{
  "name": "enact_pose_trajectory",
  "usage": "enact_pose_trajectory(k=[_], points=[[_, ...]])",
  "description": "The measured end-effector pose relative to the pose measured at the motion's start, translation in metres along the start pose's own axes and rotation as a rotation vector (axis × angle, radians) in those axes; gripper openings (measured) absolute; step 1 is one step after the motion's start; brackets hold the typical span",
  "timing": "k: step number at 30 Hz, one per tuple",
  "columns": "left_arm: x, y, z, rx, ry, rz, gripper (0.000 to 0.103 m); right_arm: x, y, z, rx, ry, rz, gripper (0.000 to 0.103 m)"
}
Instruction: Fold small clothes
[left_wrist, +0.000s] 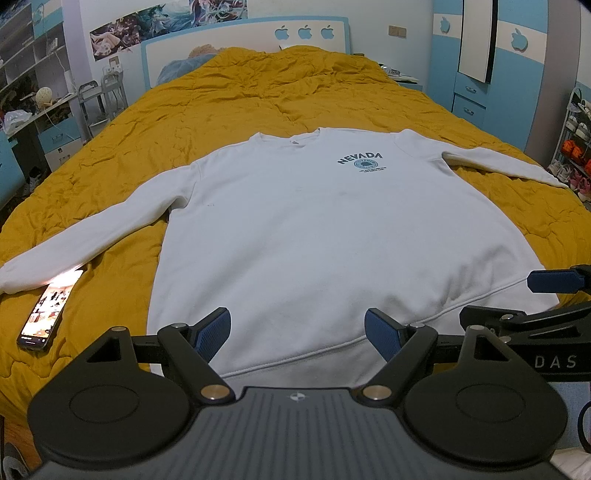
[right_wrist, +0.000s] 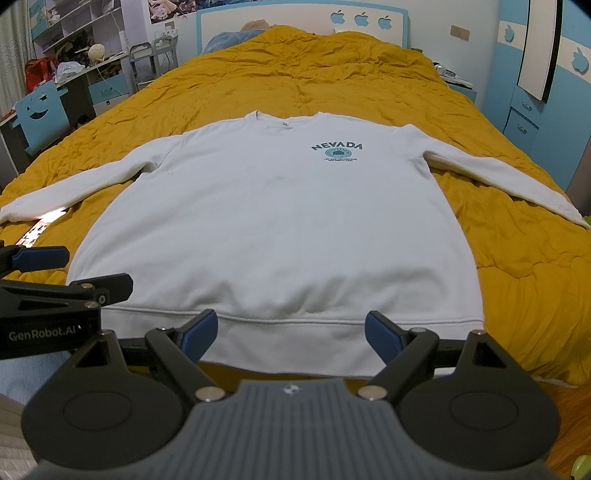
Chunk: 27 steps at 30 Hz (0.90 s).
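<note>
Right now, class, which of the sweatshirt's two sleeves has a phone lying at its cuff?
The sleeve on the left of the picture: a lit phone lies on the yellow quilt at its cuff. The other sleeve has only quilt beside it.

1. The wrinkled mustard-yellow quilt (left_wrist: 295, 92) lies bare beyond the spread white long-sleeved sweatshirt (left_wrist: 314, 229).
2. A lit black smartphone (left_wrist: 50, 308) lies on the quilt, touching the left cuff.

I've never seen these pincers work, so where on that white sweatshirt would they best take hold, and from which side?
Probably the sleeve cuffs: the sweatshirt lies flat, sleeves spread. The open left gripper could come from the left for the left cuff, beside the phone.
</note>
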<state>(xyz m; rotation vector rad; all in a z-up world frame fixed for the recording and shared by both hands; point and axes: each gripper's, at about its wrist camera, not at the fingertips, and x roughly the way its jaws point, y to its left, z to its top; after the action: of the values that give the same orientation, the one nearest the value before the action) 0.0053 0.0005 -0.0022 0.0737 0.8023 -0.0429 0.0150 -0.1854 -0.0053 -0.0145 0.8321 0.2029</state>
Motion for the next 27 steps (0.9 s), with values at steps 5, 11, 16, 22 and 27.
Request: enact_pose_trajectory(k=[5,11,16,22,27], points=[[0.002,-0.001,-0.001,-0.001,0.004,-0.001,0.096,0.001,0.001,0.001,-0.001,0.000,-0.001,0.083],[0.003,-0.001,-0.001,0.000,0.008,-0.003,0.096,0.000,0.003,-0.002,-0.008,-0.006,-0.008,0.083],[0.007,0.005,0.004,-0.022,0.017,-0.012,0.096,0.001,0.003,0.001,-0.011,-0.005,-0.018,0.083],[0.012,0.009,0.016,-0.026,0.013,-0.037,0.096,0.003,-0.002,0.015,-0.010,-0.007,-0.030,0.083],[0.021,0.021,0.028,-0.071,0.008,-0.108,0.096,0.004,-0.004,0.028,-0.008,-0.095,-0.033,0.083]])
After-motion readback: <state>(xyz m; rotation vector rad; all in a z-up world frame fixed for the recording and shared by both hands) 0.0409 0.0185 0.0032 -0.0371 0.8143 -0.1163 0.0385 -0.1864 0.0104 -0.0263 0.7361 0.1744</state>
